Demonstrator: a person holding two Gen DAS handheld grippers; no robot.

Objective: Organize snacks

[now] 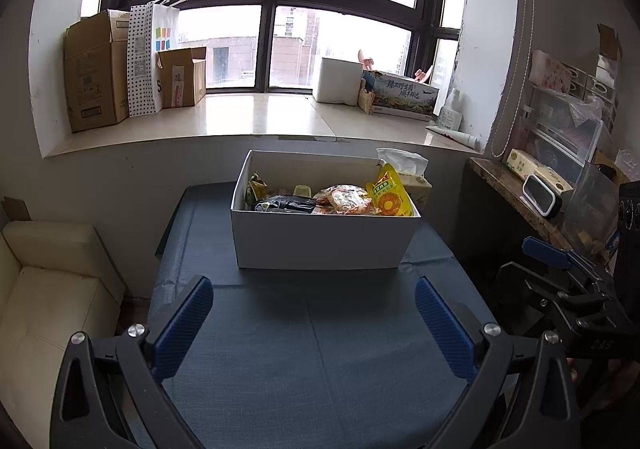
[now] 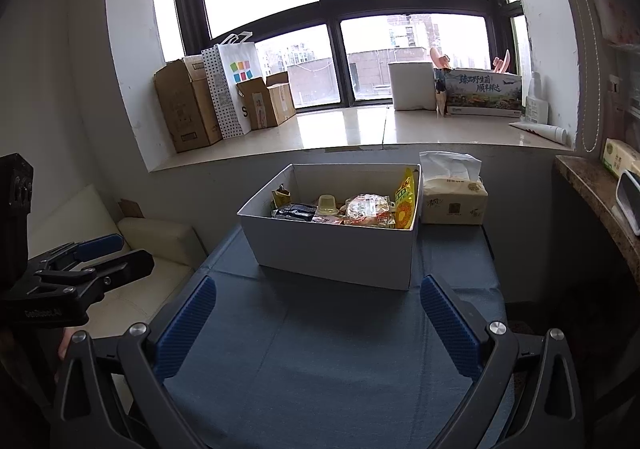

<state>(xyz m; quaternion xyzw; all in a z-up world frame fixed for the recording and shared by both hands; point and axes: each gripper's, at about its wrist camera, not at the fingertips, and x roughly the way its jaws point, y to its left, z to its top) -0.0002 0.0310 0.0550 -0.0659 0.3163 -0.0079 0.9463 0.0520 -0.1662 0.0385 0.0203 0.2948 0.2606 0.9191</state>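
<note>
A white box (image 1: 320, 241) stands on the blue-clothed table (image 1: 312, 349), also in the right wrist view (image 2: 332, 253). It holds several snacks: a yellow packet (image 1: 390, 195), a clear orange-red pack (image 1: 346, 201), a dark packet (image 1: 288, 205), a green packet (image 1: 256, 189) and a jelly cup (image 2: 328, 205). My left gripper (image 1: 314, 309) is open and empty, short of the box. My right gripper (image 2: 318, 309) is open and empty, also short of the box. Each gripper shows at the edge of the other's view.
A tissue pack (image 2: 454, 197) sits right of the box. The window sill (image 1: 260, 117) behind carries cardboard boxes (image 1: 94, 69), a dotted bag (image 1: 148, 57) and a printed carton (image 1: 404, 95). A cream sofa (image 1: 48, 289) is at the left, a stone counter (image 1: 520, 189) at the right.
</note>
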